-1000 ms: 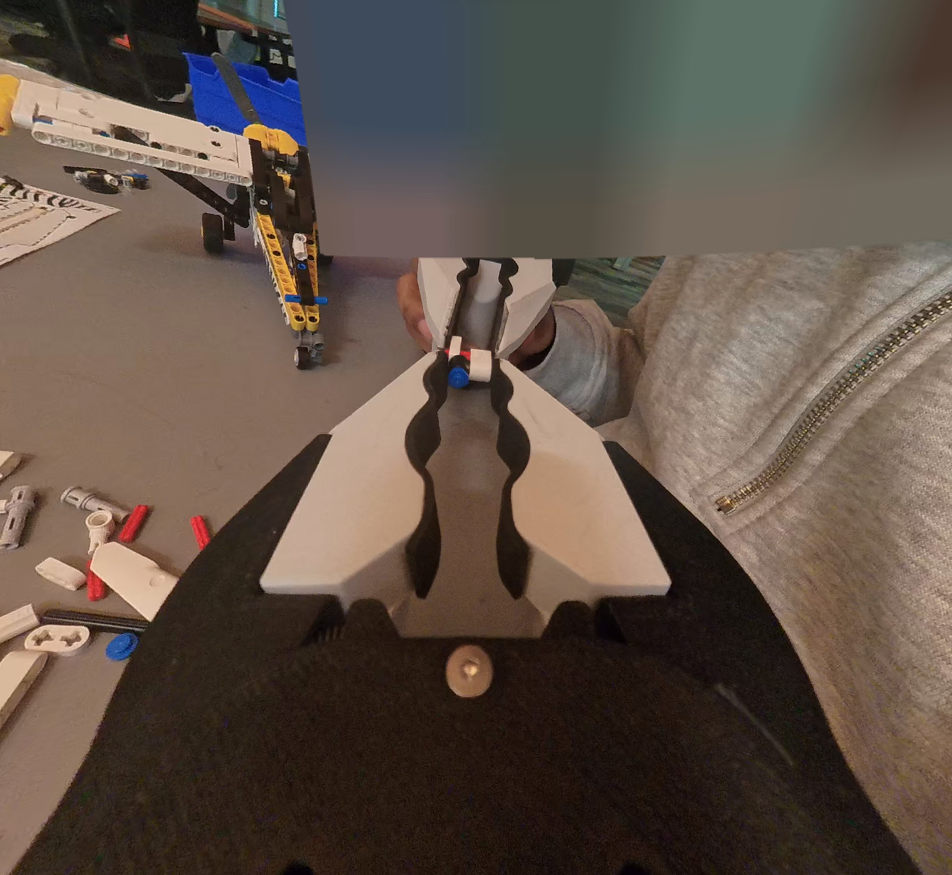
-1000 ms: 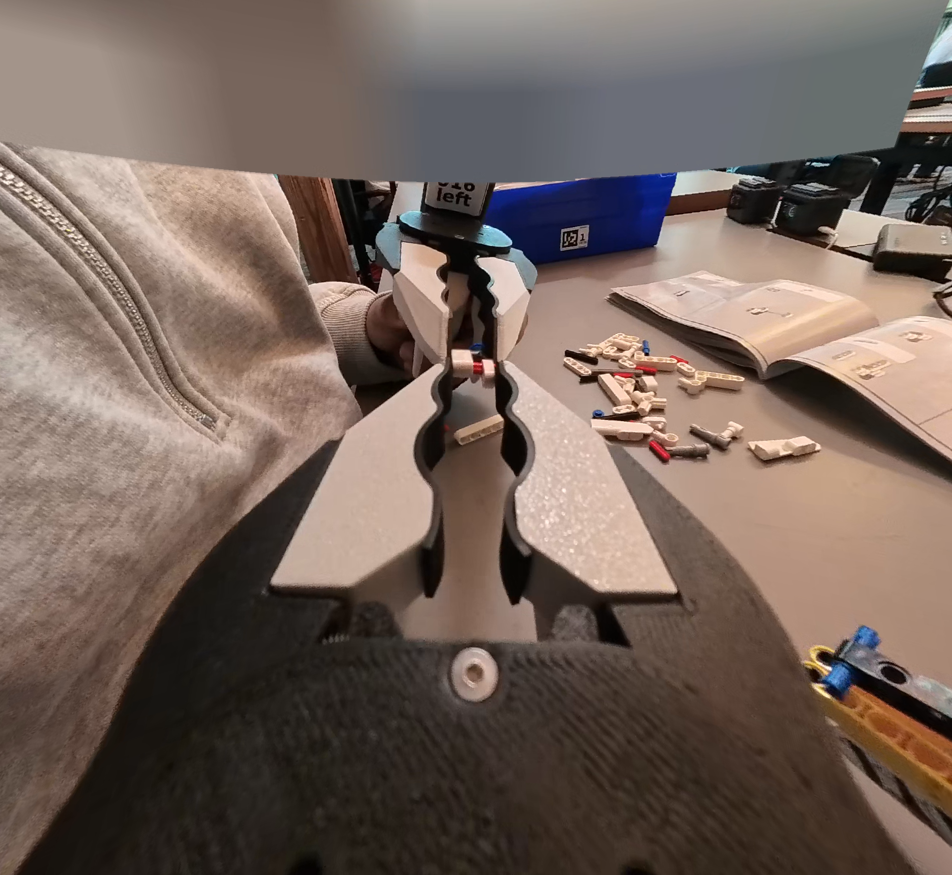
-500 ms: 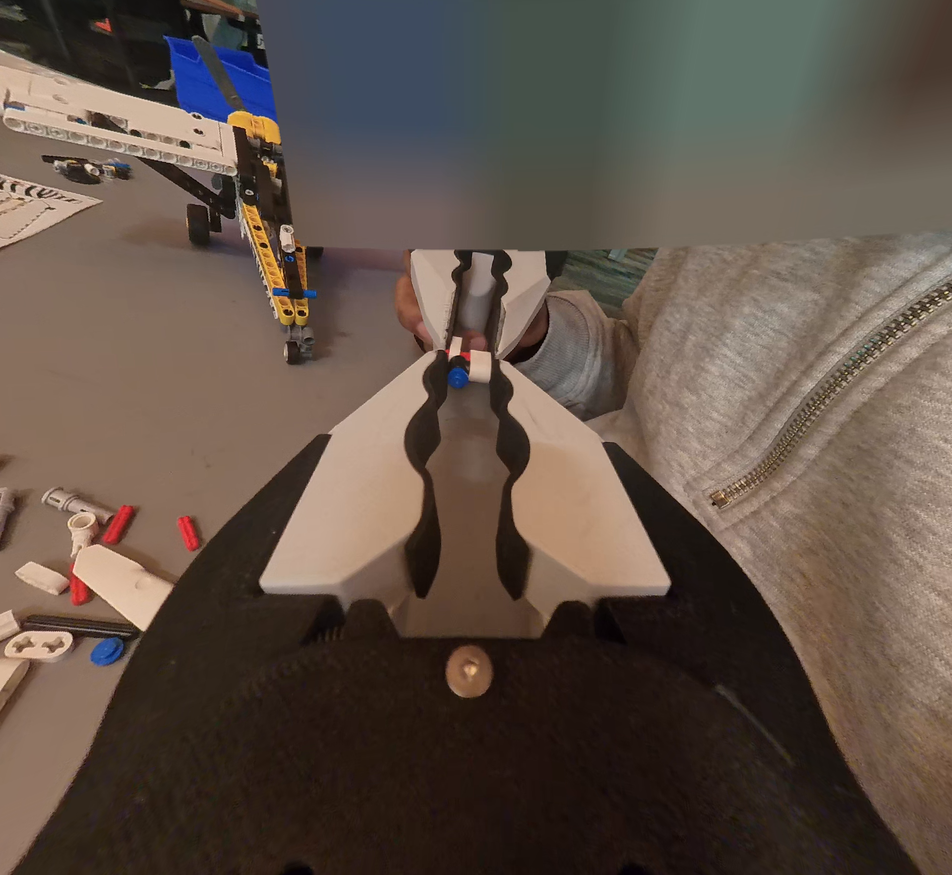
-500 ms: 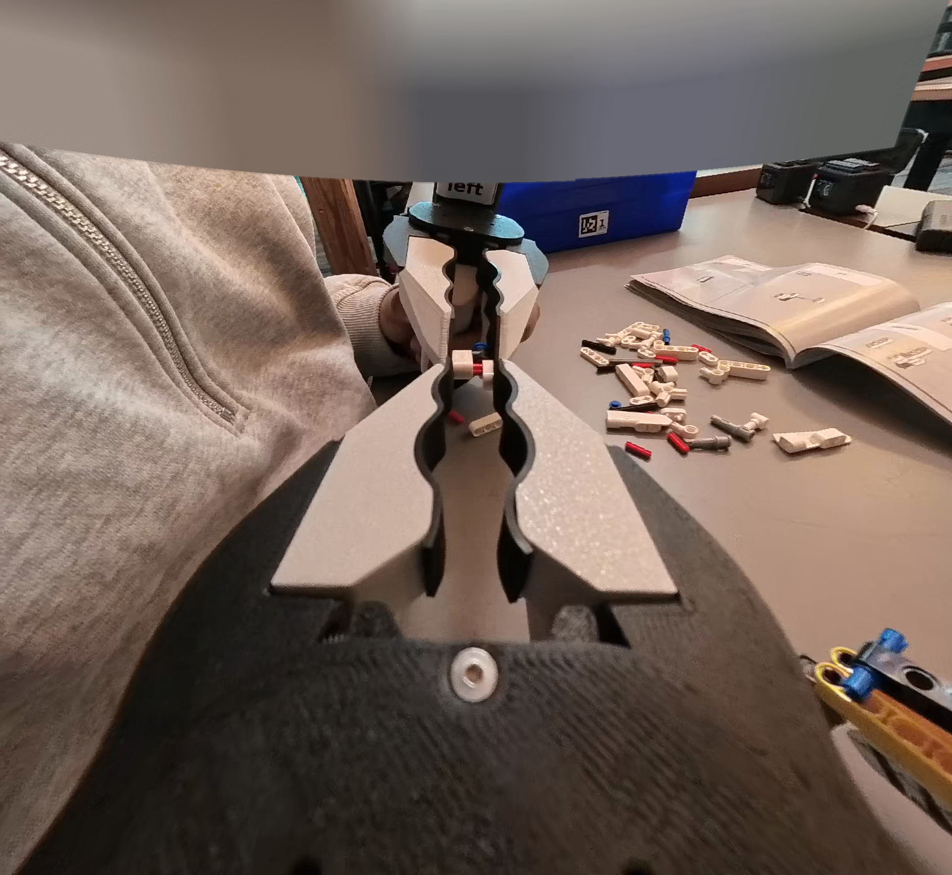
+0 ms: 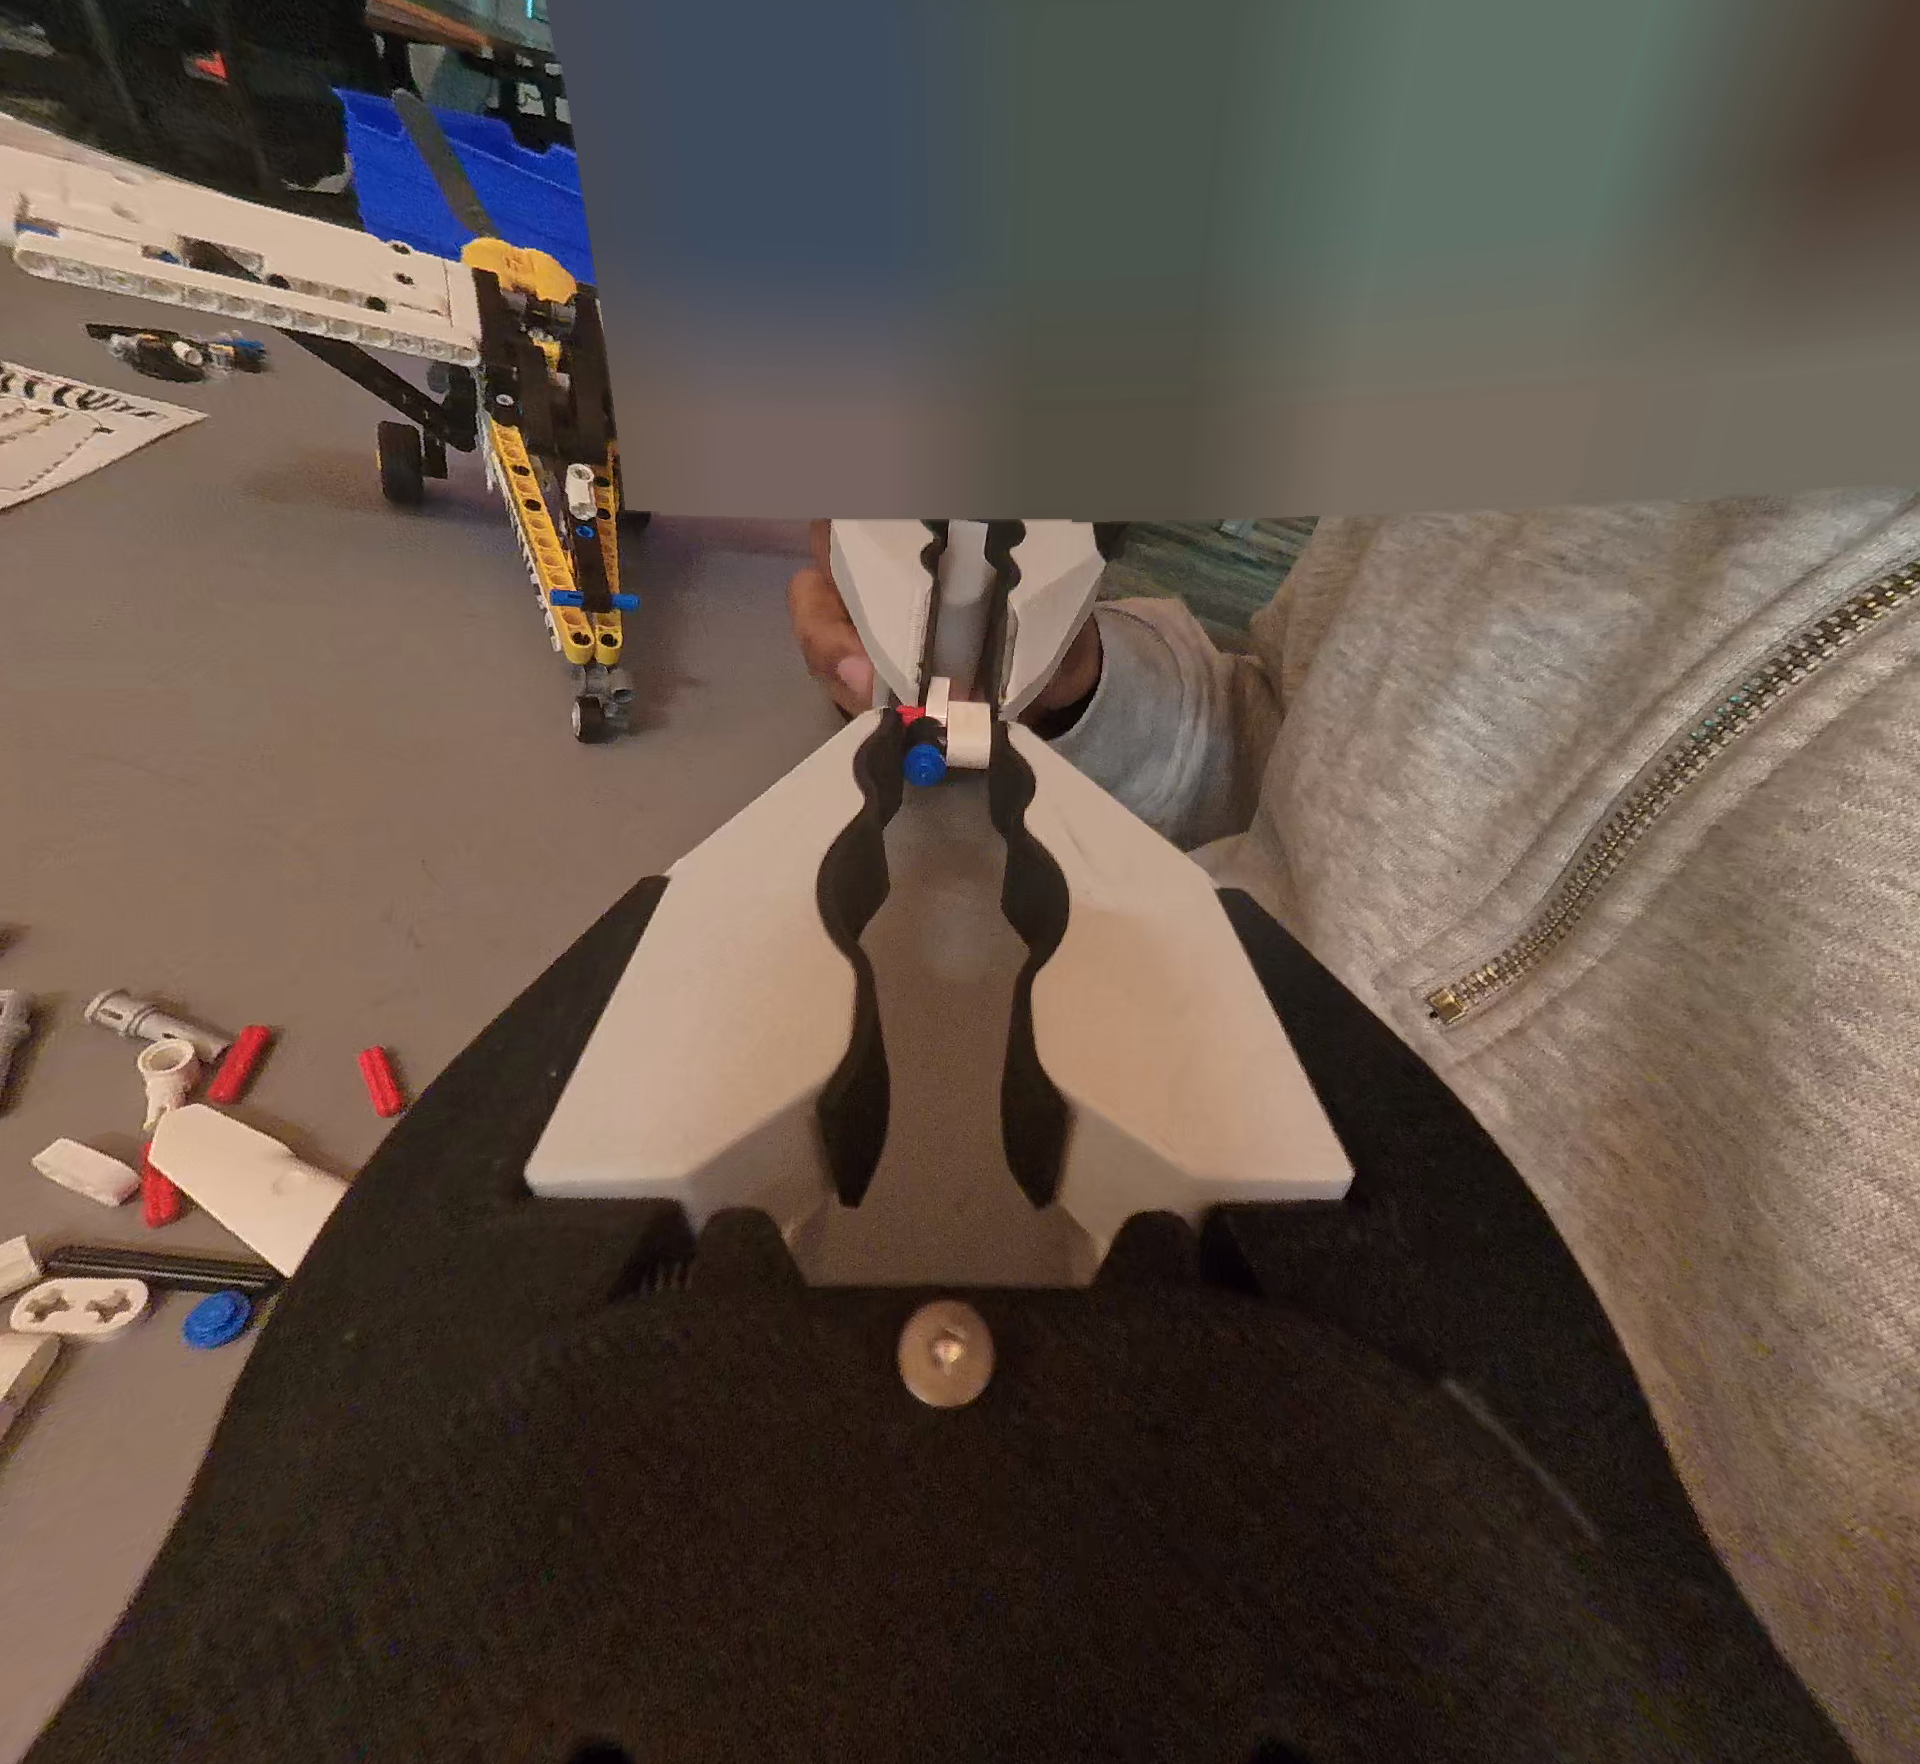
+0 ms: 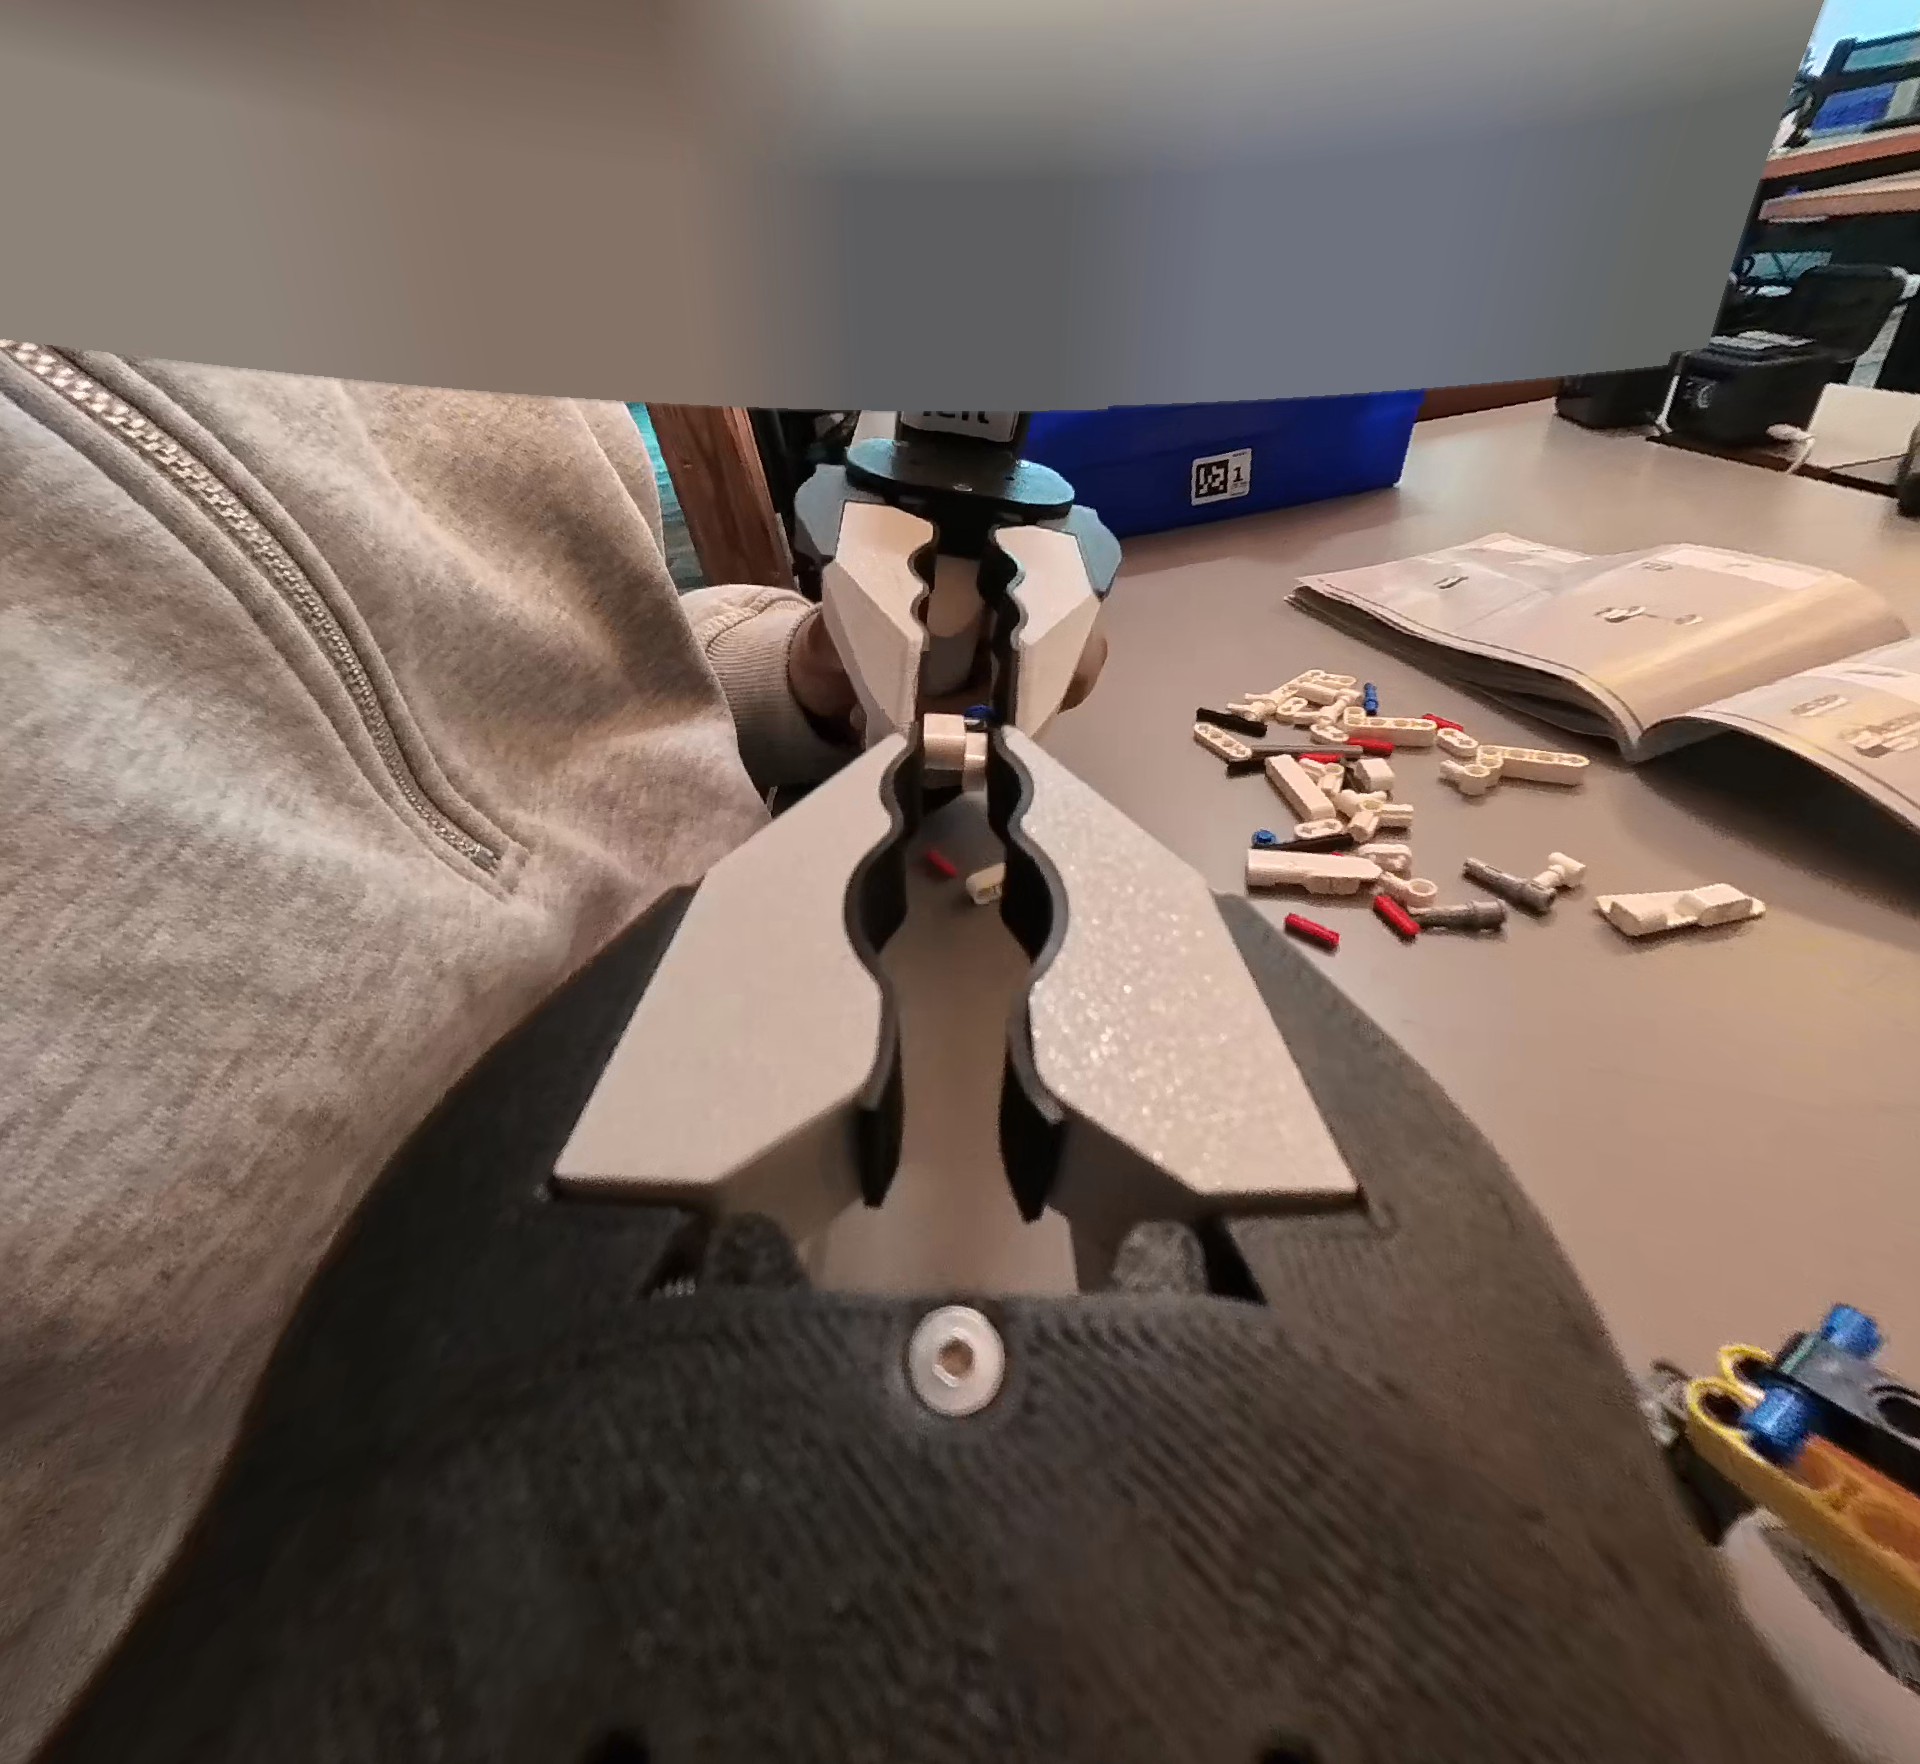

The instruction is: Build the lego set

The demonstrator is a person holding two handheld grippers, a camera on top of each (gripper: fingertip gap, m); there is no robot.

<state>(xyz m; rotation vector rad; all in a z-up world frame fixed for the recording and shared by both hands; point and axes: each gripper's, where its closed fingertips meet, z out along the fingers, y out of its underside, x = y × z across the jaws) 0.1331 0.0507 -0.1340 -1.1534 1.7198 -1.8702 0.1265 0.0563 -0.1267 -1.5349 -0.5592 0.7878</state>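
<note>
Both grippers meet tip to tip at twelve o'clock: left gripper (image 5: 940, 758) pinches a blue pin (image 5: 921, 765); right gripper (image 6: 951, 764) clamps a small white connector (image 6: 952, 746), their joint hard to make out.

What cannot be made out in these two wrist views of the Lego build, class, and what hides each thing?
- How the small white-and-blue assembly joins: left wrist view, too small, pinched between both grippers' tips.
- The yellow-and-white model: its upper part lies behind the blurred patch, its left end past the frame edge.
- The open instruction booklet: right wrist view, cut by the right edge.
</note>
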